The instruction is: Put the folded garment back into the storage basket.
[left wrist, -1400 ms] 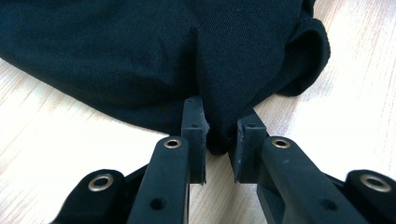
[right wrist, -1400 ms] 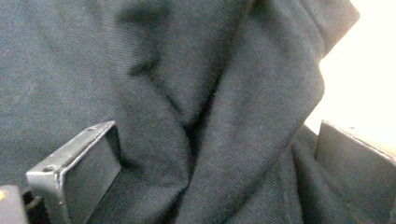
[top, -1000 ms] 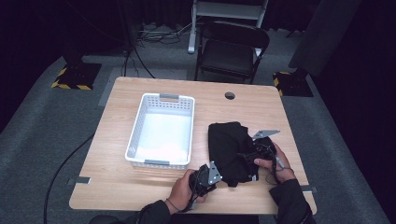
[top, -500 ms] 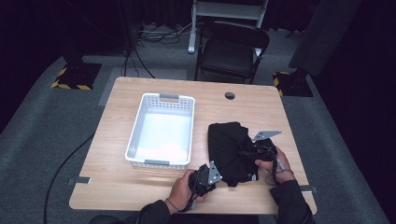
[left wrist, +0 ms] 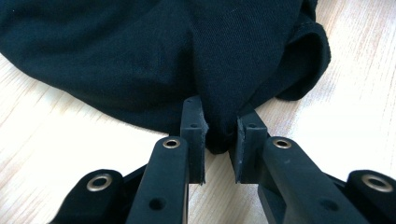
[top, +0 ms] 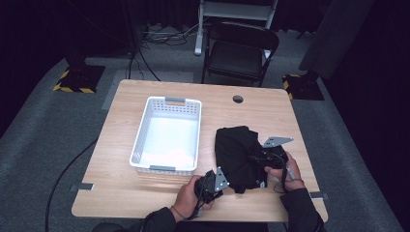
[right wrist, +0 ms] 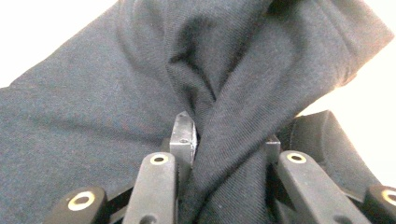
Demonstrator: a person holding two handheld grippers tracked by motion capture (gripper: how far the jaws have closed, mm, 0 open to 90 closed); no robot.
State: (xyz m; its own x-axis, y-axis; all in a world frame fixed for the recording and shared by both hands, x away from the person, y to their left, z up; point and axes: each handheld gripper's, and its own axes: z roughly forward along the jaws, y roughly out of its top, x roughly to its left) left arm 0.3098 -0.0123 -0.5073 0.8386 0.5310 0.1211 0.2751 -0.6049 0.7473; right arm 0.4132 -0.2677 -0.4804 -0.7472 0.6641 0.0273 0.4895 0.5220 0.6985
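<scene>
Matt black knit cloth on pale wood, beside white plastic

The black garment [top: 240, 157] is soft, fine-ribbed jersey cloth, matt and creased, with a stitched hem showing in the left gripper view. The tabletop [top: 251, 113] is light wood-grain laminate, smooth with a faint sheen. The basket [top: 167, 103] near its left edge is white moulded plastic with a slotted lattice wall and slightly glossy floor. The left gripper [left wrist: 220, 140] and right gripper [right wrist: 226, 140] have matt black plastic jaws with brass-coloured metal rivets; each carries a dull grey metal plate.
</scene>
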